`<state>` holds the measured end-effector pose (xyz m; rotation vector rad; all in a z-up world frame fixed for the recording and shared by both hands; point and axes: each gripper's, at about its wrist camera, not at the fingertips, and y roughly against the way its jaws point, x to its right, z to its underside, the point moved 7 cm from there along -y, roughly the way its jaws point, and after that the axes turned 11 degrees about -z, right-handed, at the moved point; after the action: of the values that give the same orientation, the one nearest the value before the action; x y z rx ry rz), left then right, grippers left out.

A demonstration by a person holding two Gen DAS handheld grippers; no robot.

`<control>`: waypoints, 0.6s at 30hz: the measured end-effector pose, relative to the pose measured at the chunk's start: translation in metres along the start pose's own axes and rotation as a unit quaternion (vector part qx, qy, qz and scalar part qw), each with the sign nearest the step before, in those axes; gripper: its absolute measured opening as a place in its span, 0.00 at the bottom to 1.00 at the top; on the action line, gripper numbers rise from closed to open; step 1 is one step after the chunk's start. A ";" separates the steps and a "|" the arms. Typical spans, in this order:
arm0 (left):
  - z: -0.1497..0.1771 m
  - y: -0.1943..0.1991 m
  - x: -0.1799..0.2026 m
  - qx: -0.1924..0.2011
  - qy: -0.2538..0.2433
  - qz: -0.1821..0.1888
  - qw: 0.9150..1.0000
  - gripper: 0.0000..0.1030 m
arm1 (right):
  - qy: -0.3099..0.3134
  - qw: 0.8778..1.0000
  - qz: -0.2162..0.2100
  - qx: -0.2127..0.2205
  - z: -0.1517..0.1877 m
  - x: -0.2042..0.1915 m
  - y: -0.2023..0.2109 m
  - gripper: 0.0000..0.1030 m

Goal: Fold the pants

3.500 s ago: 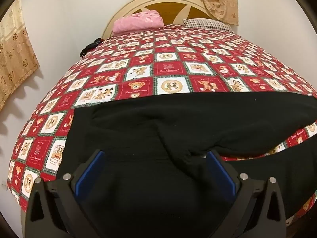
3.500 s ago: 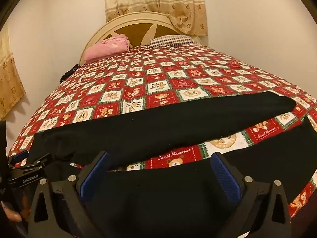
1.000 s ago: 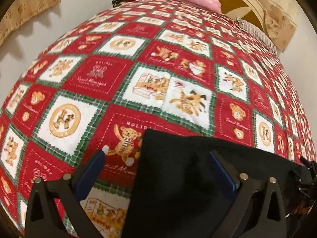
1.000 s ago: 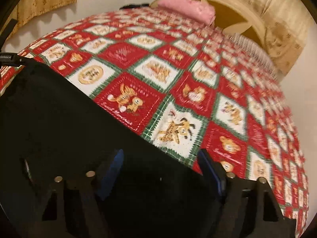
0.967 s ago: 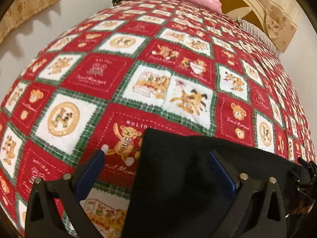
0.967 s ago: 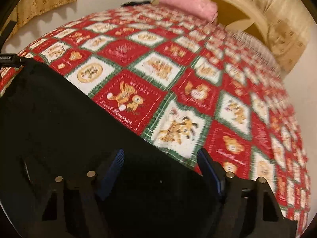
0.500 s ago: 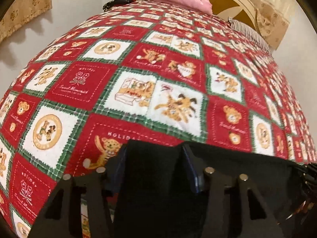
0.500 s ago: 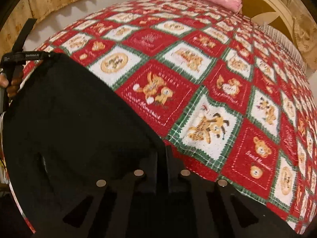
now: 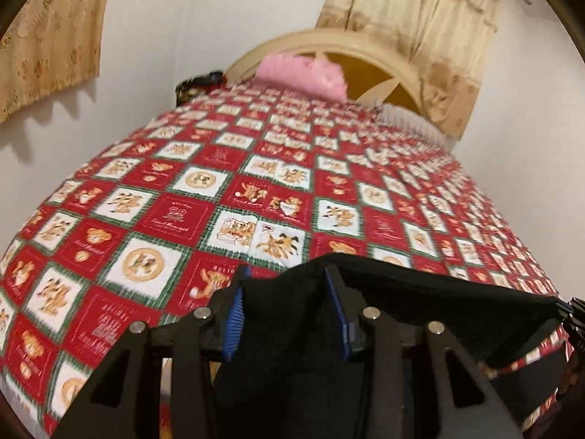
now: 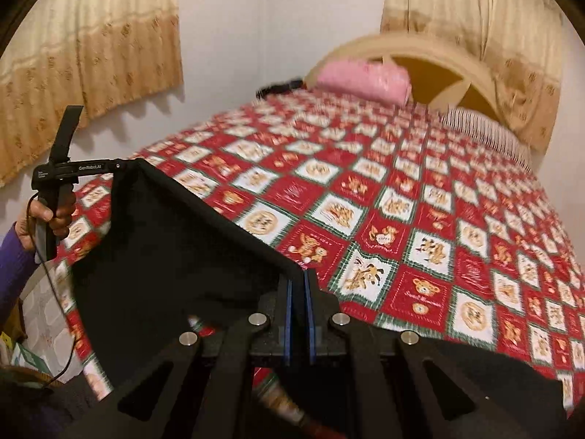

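Above the near edge of the bed, the black pants (image 10: 168, 256) are hanging stretched between the two grippers, lifted clear of the red patchwork quilt (image 10: 420, 234) with its teddy-bear squares. The right gripper (image 10: 298, 292) is pinching one corner of the fabric, its blue pads (image 10: 288, 314) standing almost together with only the thin cloth between them. From there the top edge of the pants is running up and to the left as a taut line to the left gripper (image 10: 120, 164), which is gripping the other corner. A hand (image 10: 47, 216) in a purple sleeve (image 10: 12, 270) is wrapping the handle of that left tool, and a thin cable is trailing down from it.

Seen from the left wrist camera, the left gripper (image 9: 287, 303) is closing on a thick bunch of the black cloth, which is filling the gap between its blue pads (image 9: 234, 322). The fabric is stretching off to the right edge of that view.

Far back on the quilt, a pink folded bundle (image 10: 365, 80) is lying against the cream headboard (image 10: 420, 55), with a striped pillow (image 10: 482, 128) beside it. Beige curtains (image 10: 91, 47) are hanging on the wall behind.
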<state>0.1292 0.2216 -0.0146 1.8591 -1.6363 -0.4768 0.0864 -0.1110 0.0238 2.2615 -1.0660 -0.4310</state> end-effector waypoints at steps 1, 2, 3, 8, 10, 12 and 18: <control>0.008 0.012 -0.004 0.009 -0.002 0.001 1.000 0.42 | 0.005 1.000 -0.002 0.004 0.004 -0.007 0.005 0.06; 0.015 0.019 -0.007 0.013 -0.004 -0.001 1.000 0.42 | 0.011 1.000 -0.004 0.008 0.012 -0.017 0.013 0.06; 0.023 0.025 -0.011 0.015 -0.005 -0.002 1.000 0.42 | 0.018 1.000 -0.009 0.009 0.025 -0.033 0.020 0.06; 0.071 0.047 -0.031 0.011 -0.010 -0.024 1.000 0.42 | 0.006 0.999 -0.043 -0.004 0.078 -0.074 0.025 0.06; 0.091 0.052 -0.037 0.004 -0.016 -0.034 0.999 0.42 | 0.004 0.999 -0.047 -0.016 0.098 -0.084 0.022 0.06; 0.110 0.054 -0.041 -0.005 -0.018 -0.041 0.999 0.42 | -0.004 0.998 -0.052 -0.036 0.121 -0.091 0.013 0.06; 0.156 0.042 -0.052 -0.044 -0.014 -0.062 0.997 0.45 | -0.023 0.995 -0.053 -0.078 0.172 -0.092 -0.009 0.06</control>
<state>-0.0102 0.2380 -0.1106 1.9020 -1.4989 -0.6205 -0.0543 -0.0994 -0.1110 2.1844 -0.9044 -0.5917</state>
